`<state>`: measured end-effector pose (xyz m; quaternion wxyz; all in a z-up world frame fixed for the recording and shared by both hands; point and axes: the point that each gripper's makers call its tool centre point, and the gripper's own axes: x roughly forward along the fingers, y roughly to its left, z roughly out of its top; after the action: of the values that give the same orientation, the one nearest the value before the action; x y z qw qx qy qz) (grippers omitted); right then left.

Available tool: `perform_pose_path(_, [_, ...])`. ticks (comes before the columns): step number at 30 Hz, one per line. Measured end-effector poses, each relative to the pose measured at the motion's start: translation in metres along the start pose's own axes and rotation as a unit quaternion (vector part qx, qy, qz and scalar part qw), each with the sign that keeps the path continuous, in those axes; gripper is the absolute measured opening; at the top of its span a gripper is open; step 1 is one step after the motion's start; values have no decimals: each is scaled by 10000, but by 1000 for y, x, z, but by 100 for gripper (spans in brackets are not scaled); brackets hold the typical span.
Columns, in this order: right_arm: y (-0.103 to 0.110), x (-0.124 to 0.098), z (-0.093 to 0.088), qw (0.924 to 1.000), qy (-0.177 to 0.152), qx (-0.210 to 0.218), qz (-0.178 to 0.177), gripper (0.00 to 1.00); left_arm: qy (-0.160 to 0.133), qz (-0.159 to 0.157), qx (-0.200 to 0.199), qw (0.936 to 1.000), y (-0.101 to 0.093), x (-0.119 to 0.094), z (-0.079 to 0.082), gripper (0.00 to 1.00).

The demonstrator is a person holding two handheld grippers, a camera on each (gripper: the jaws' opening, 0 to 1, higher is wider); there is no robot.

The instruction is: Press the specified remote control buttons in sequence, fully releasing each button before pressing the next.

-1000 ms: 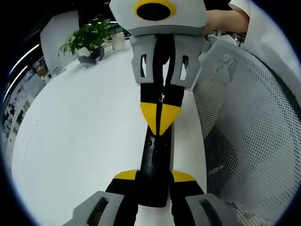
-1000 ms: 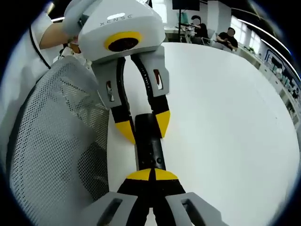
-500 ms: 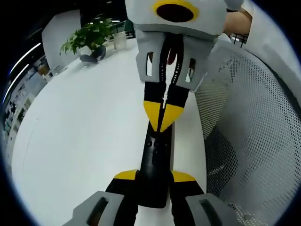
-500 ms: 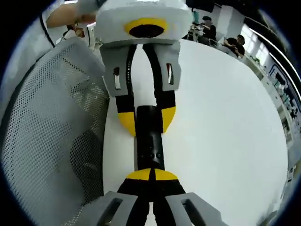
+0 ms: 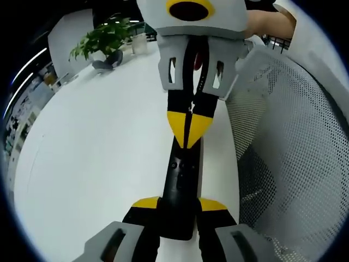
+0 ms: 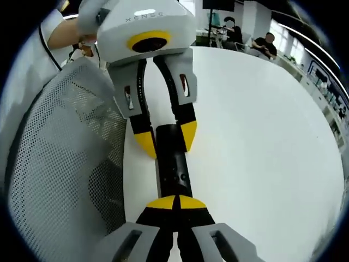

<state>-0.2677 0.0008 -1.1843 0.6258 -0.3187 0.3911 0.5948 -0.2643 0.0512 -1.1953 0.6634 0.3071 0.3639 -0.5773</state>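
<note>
A slim black remote (image 5: 182, 180) lies lengthwise along the edge of the white table (image 5: 98, 147). My left gripper (image 5: 179, 204) is shut on its near end, one yellow-tipped jaw on each side. In the right gripper view the same left gripper (image 6: 166, 139) clamps the remote (image 6: 173, 169) at its far end. My right gripper (image 6: 175, 203) is shut, its joined yellow tips resting on the remote's button face. In the left gripper view the right gripper (image 5: 187, 134) points down onto the remote's far part, tips together.
A grey mesh chair back (image 5: 289, 153) stands close beside the table edge, also seen as the chair back (image 6: 60, 164). A potted plant (image 5: 103, 41) sits at the table's far end. People (image 6: 259, 41) sit beyond the table. A person's hand (image 5: 267, 22) holds the right gripper.
The right gripper tilted briefly and came back, its shut tips staying at the remote's button face. The left gripper has kept its hold on the remote.
</note>
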Motion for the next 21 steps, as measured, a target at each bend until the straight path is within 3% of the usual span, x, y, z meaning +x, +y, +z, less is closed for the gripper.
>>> perform_pose_path(8, [1, -3, -5, 10000, 74, 37, -55, 0, -40, -5, 14, 10000, 0, 0, 0, 23])
perform_pose_path(17, [0, 0, -4, 9990, 144, -113, -410, 0, -62, -21, 58, 10000, 0, 0, 0, 23])
perform_pose_path(21, [-1, -1, -3, 9985, -195, 130, -497, 0, -32, -24, 75, 10000, 0, 0, 1, 23])
